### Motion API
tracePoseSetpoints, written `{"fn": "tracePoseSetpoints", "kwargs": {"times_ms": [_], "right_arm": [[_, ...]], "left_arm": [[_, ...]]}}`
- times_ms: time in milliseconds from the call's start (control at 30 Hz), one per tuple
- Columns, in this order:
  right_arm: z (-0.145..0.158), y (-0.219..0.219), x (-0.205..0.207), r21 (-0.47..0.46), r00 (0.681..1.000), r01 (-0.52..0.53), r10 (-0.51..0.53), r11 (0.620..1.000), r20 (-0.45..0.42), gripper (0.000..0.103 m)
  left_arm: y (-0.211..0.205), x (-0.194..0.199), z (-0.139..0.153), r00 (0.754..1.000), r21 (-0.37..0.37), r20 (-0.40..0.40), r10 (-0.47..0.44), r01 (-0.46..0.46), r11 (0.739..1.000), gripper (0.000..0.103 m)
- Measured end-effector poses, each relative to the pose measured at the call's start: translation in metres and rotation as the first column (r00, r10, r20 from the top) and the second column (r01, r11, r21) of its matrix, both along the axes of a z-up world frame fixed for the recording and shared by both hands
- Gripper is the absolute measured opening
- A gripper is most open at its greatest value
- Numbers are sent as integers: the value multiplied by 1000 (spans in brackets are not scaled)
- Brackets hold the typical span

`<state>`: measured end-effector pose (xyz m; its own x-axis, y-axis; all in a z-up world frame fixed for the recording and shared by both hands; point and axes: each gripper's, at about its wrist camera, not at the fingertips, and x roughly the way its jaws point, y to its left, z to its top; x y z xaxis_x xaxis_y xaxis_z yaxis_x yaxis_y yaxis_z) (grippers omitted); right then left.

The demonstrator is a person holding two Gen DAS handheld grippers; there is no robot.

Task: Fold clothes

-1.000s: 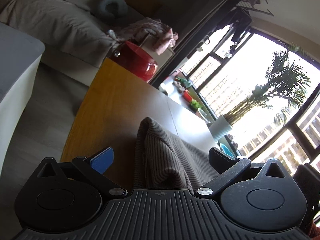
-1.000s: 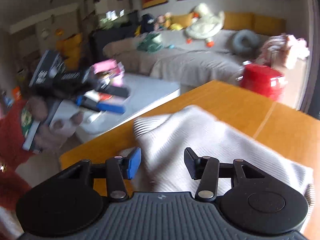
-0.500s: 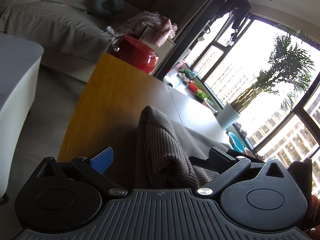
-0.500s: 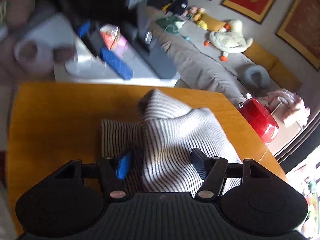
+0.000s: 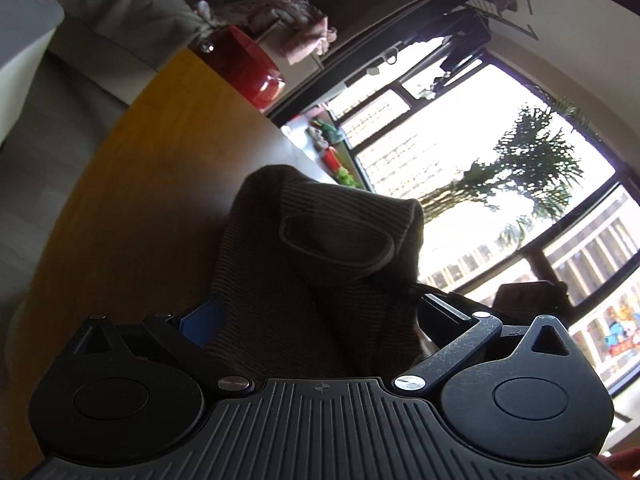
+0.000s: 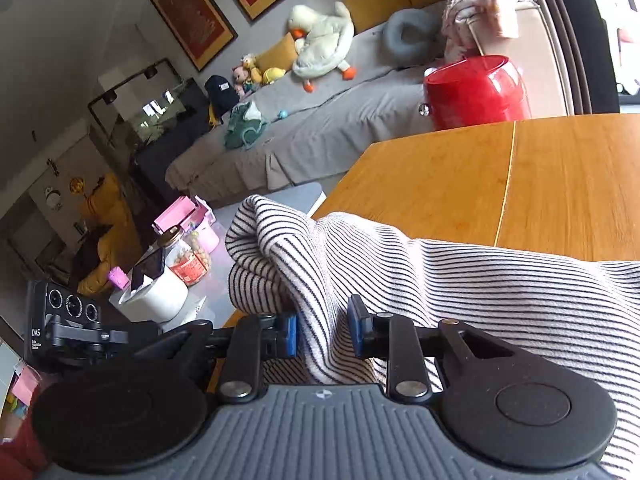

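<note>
Left wrist view: the left gripper sits low over an orange-brown wooden table, its jaws standing wide apart. A bunched fold of the striped knit garment, dark here against the light, rises between them and fills the gap; the cloth lies against the blue pad on the left, while contact at the black finger on the right cannot be told from this angle. Beyond the cloth a glossy red round container stands at the table's far corner, a pinkish heap of fabric behind it. A large black-framed window with a palm-like plant outside blazes white at right.

Right wrist view: the right gripper is closing its jaws on a raised ridge of the white garment with thin black stripes, the blue pads just at the cloth on both sides. The garment is draped across the near part of the table, one rolled end hanging past the table's left edge. The red container stands at the far edge. Behind, a grey-covered sofa carries a white plush duck and small toys. The other gripper's black body shows at lower left.
</note>
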<state>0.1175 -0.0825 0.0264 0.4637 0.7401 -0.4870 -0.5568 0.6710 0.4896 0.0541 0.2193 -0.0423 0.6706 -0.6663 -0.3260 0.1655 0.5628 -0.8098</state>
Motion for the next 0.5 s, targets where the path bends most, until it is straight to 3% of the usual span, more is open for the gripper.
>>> {"fn": "tracePoseSetpoints", "kwargs": {"times_ms": [100,267,333,433,500], "right_arm": [[-5,15,-11,-81,993,-110,113,991,40,30],[-8,20,-39,-181,971,-213,228,960,69,44],[-12,11,-42,-170,976,-203,212,964,40,45],[-20,0,-45,-150,982,-185,187,971,0,47],[-22,-8,-49,-138,985,-173,174,975,-7,47]], "left_arm": [[-7,12,-8,999,-116,-12,-47,45,992,103],[1,34,-12,999,-202,-47,7,-16,979,103],[9,36,0,998,-197,-7,56,-56,979,103],[17,32,33,986,-101,110,124,-113,988,103],[17,29,48,982,-46,143,126,-120,992,103]]}}
